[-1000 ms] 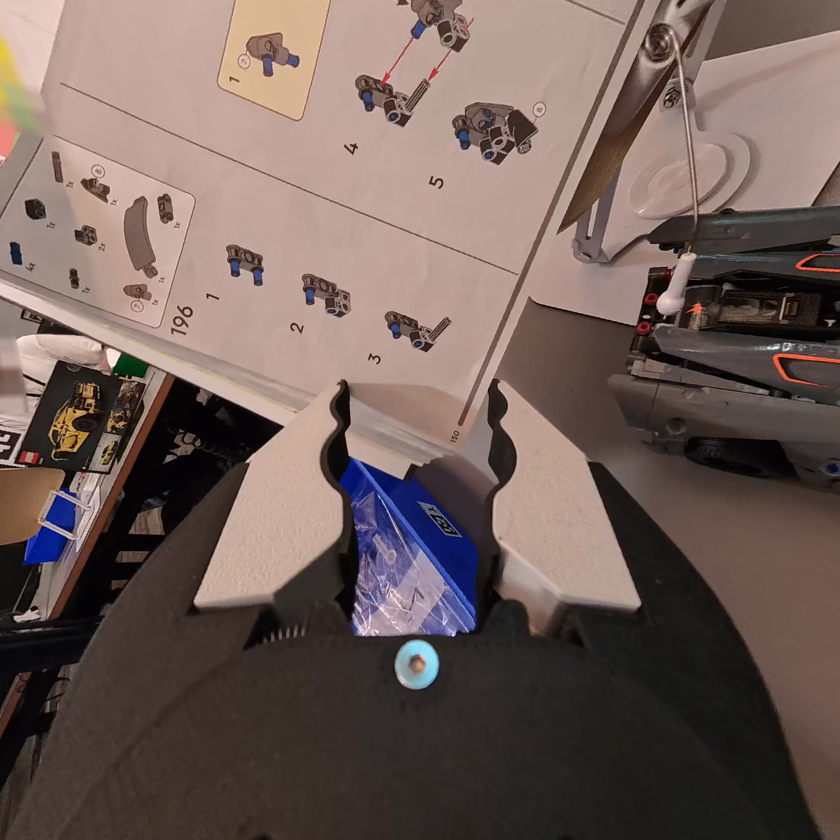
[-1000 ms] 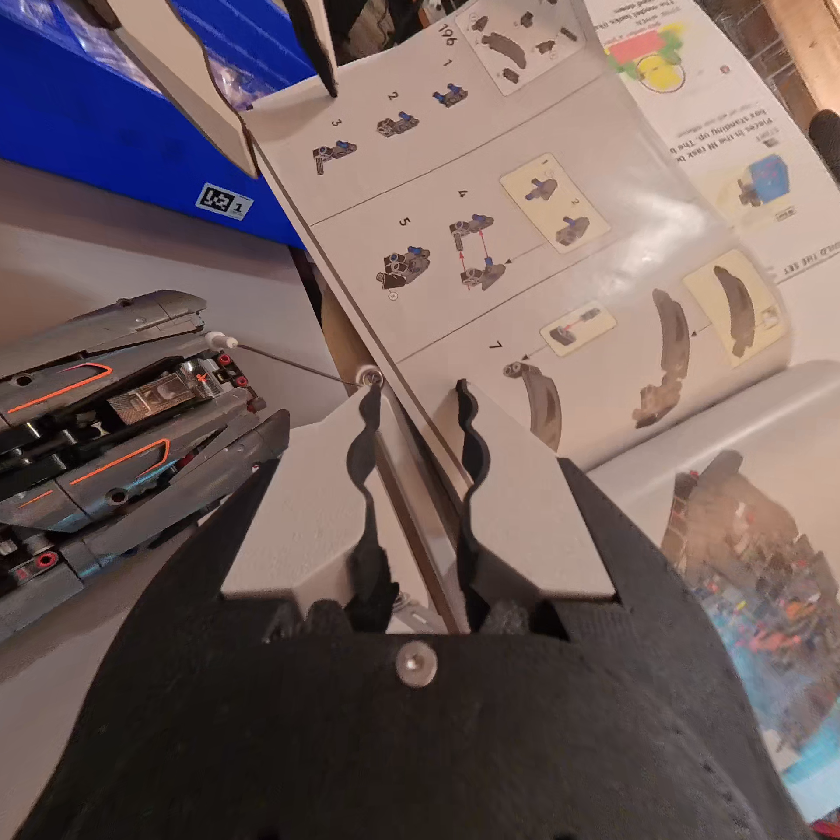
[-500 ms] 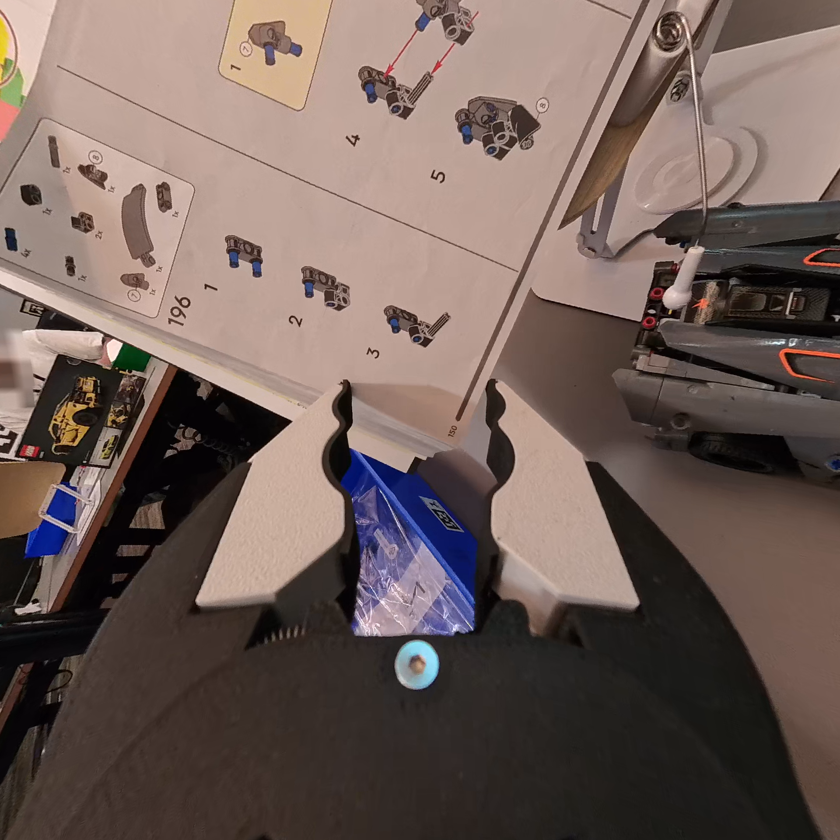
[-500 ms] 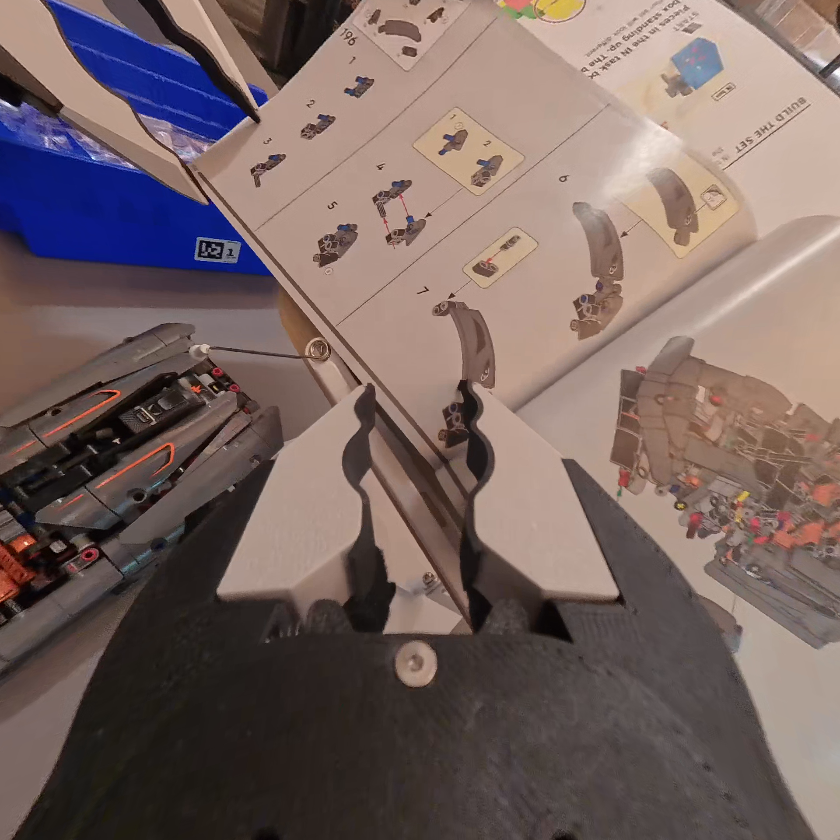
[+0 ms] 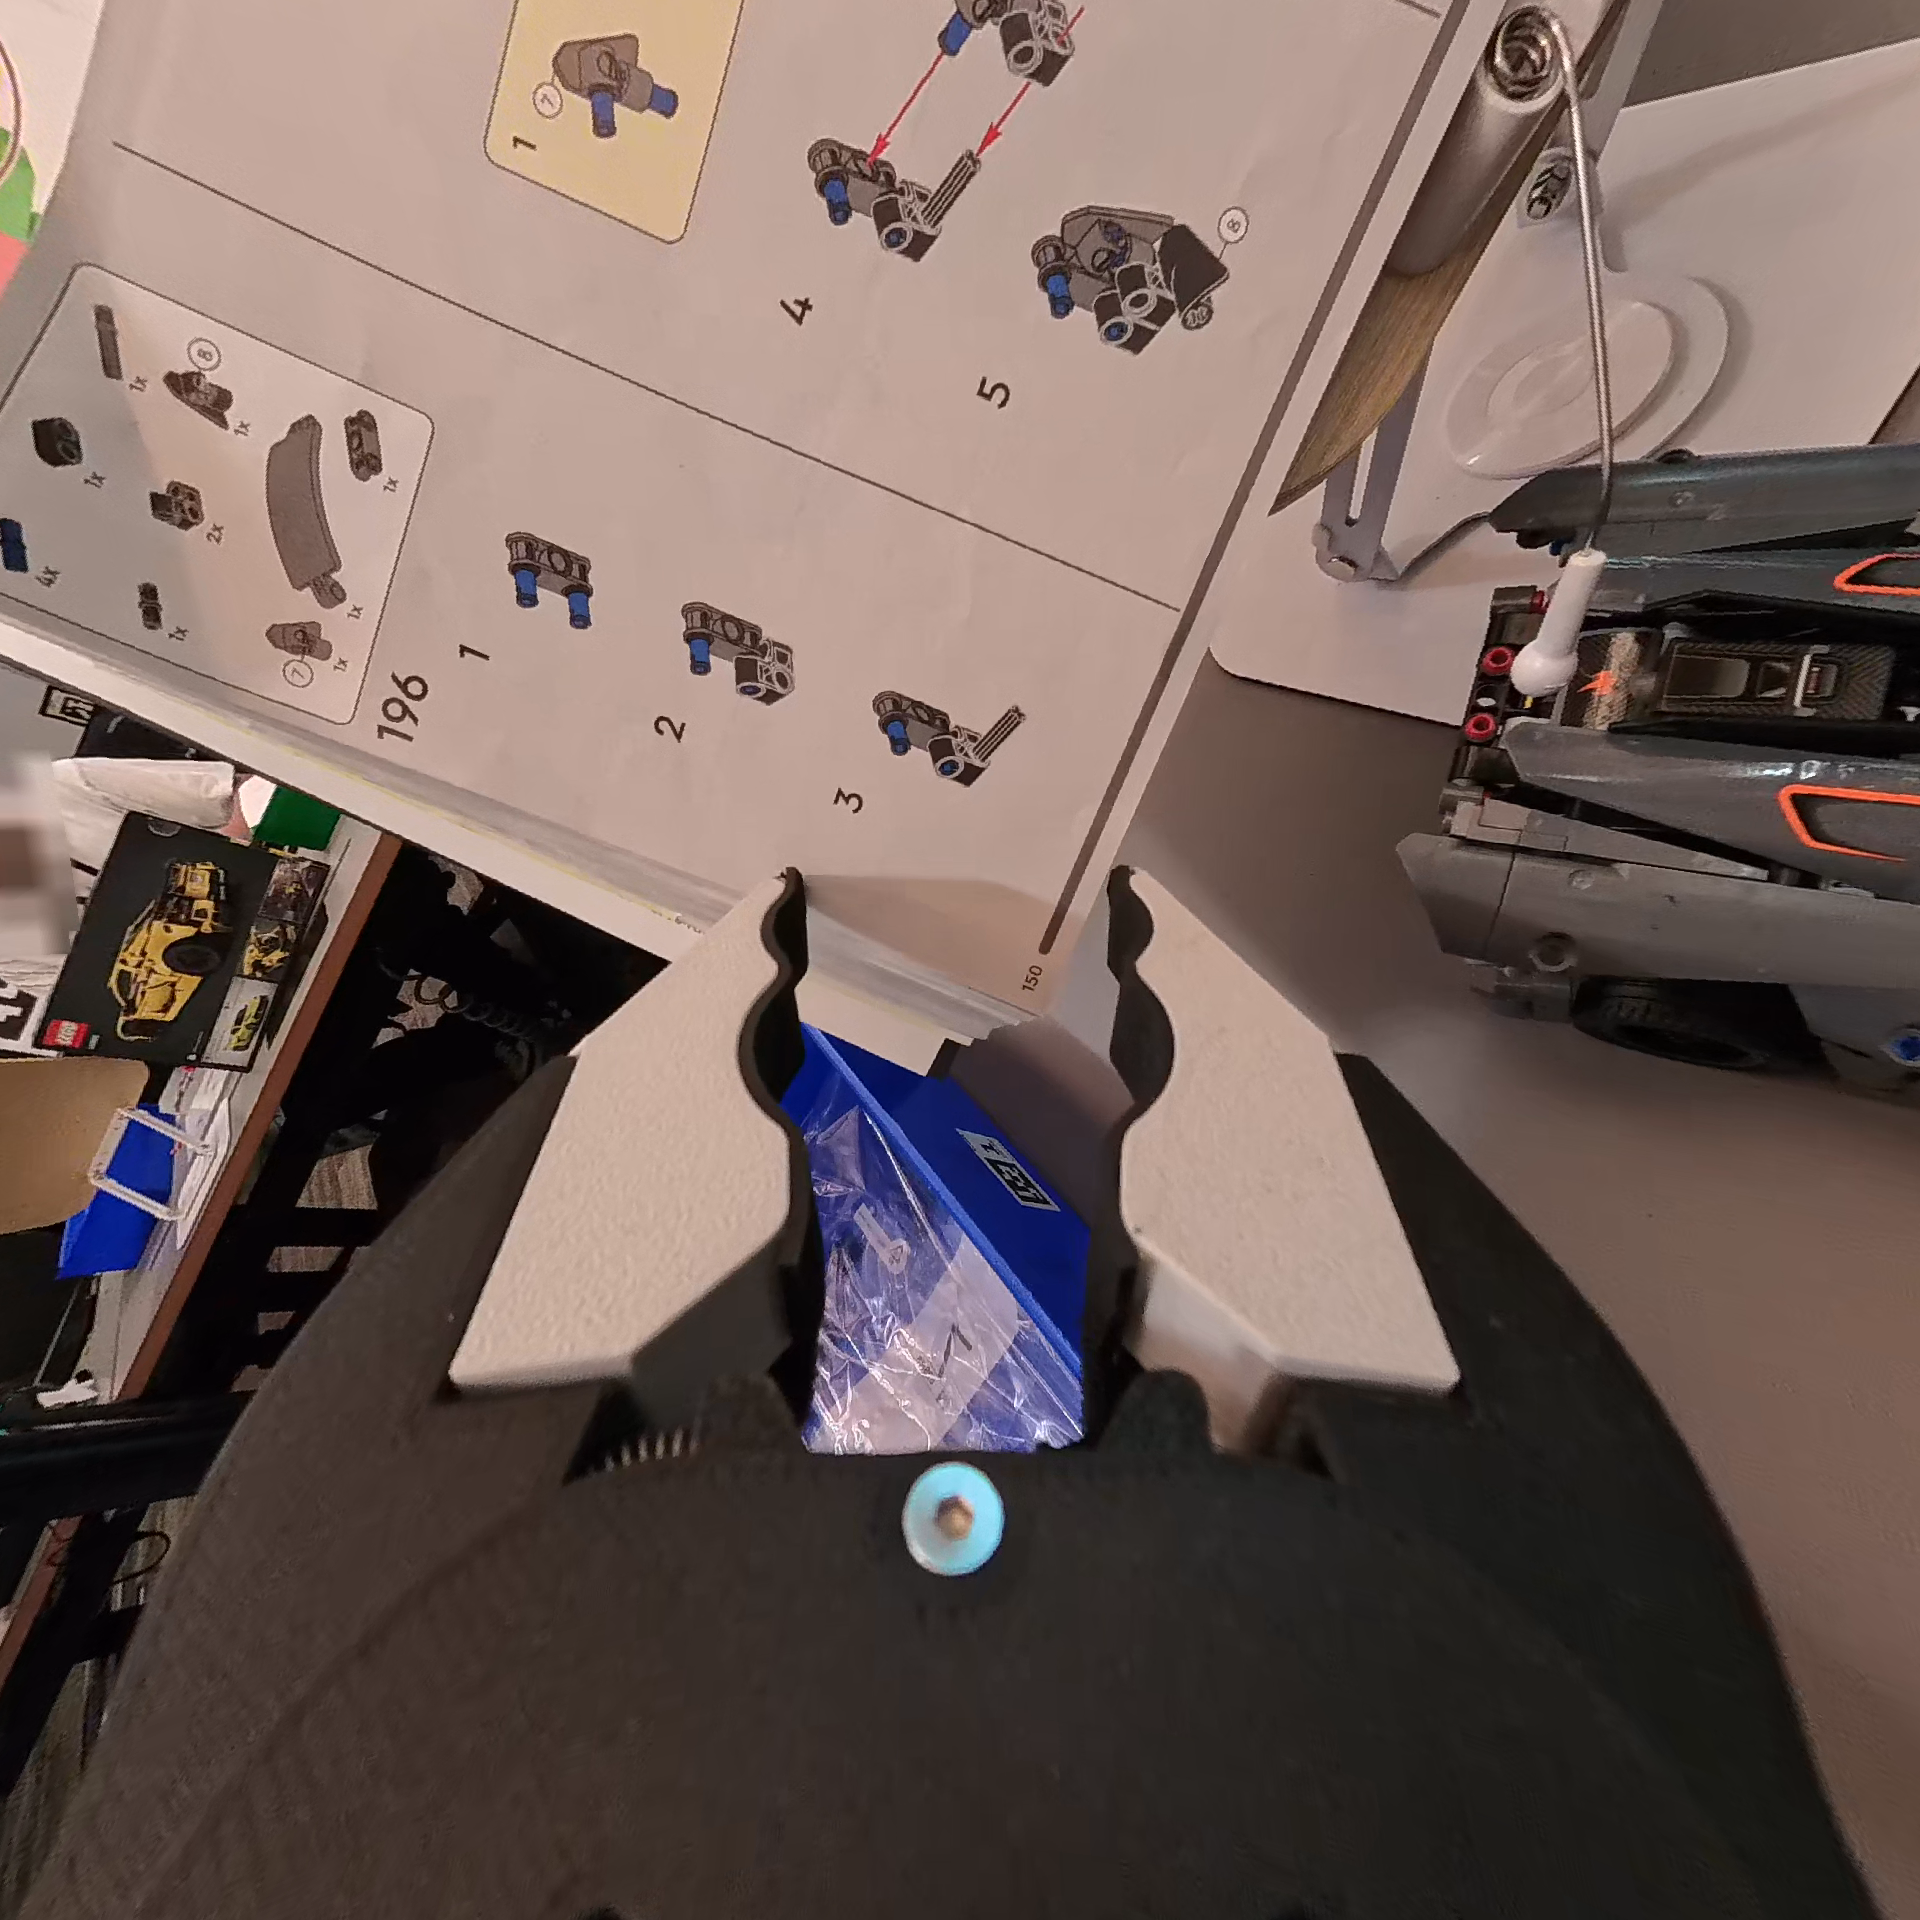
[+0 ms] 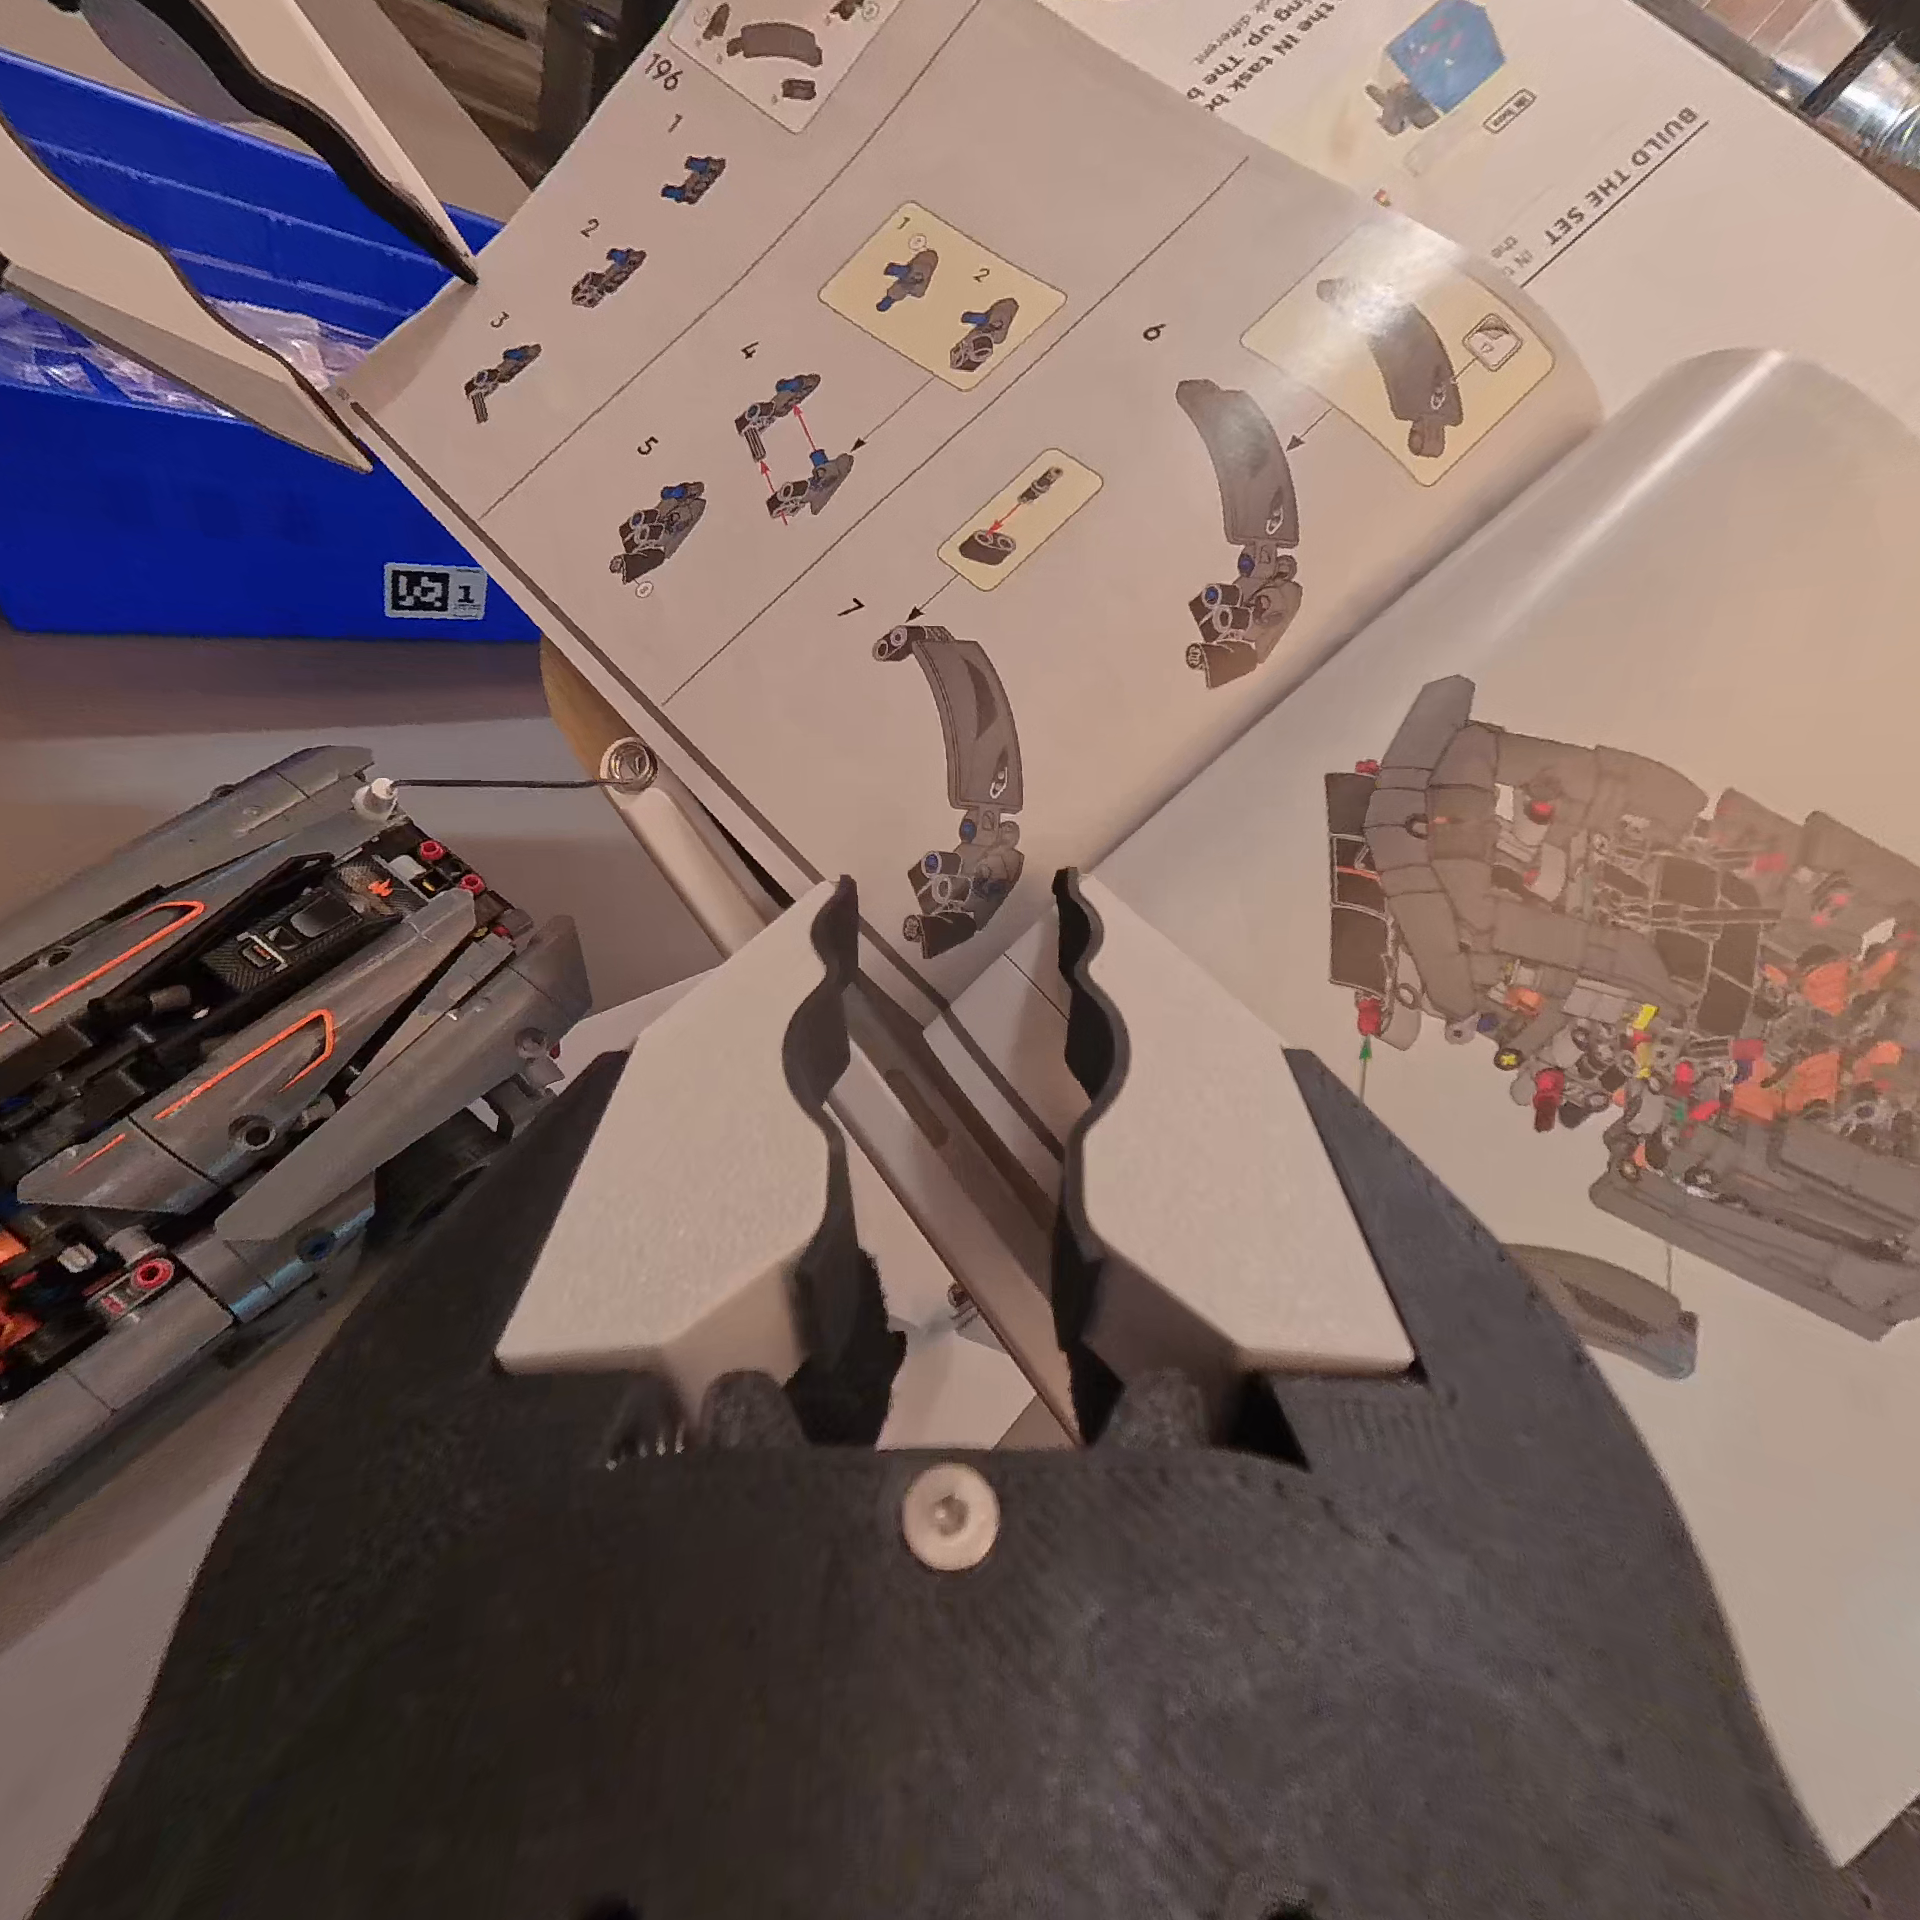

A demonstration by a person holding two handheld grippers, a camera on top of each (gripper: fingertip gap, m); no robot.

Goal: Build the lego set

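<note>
So both grippers are hanging around the instruction booklet (image 6: pixel 935 436), which is sitting propped open on a stand (image 5: pixel 1455 260) with a thin wire page clip (image 5: pixel 1590 312). The left gripper (image 5: pixel 951 904) is sitting with its jaws spread fairly wide right at the bottom corner of the lifted pages; the page stack's edge is running between the fingertips, but I can't tell if they're actually touching it. The right gripper (image 6: pixel 951 894) is also standing open, with the lower edge of the same page passing through the gap between its fingers, not pinched as far as I can see. The lego car (image 6: pixel 239 997), dark grey with orange stripes, is resting on the grey table (image 5: pixel 1558 1299) just beside the stand, with the clip's white tip hanging over it. A blue bin (image 6: pixel 187 520) with clear plastic bags (image 5: pixel 914 1299) in it is sitting behind the booklet, under the left gripper.
</note>
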